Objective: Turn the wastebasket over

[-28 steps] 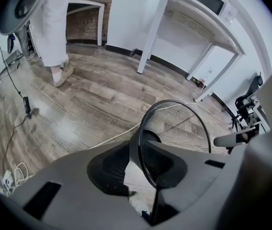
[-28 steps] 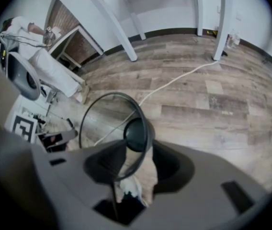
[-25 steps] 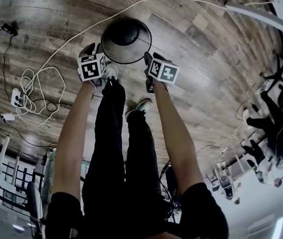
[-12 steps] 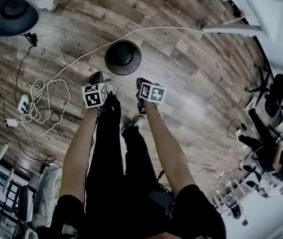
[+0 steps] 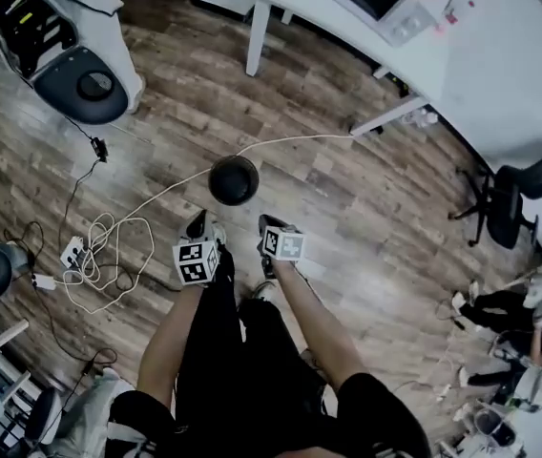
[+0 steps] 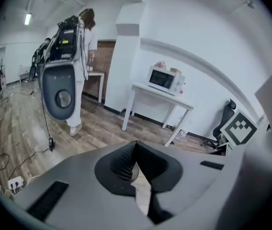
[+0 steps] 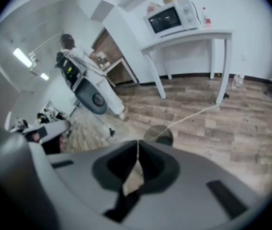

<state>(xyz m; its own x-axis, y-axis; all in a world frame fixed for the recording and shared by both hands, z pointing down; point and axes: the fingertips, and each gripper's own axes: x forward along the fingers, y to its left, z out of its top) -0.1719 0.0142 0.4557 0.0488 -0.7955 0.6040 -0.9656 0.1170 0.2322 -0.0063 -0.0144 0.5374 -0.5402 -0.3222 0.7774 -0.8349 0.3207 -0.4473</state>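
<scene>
Grey-brown plank flooring (image 5: 347, 189) holds a round black wastebasket (image 5: 233, 180). My left gripper (image 5: 197, 223) and right gripper (image 5: 268, 224), cubes printed with black-and-white squares, are both clamped together, empty.

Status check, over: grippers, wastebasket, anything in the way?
Left gripper and right gripper shut, empty. Wastebasket on floor ahead, not held. White cable runs beside it.
</scene>
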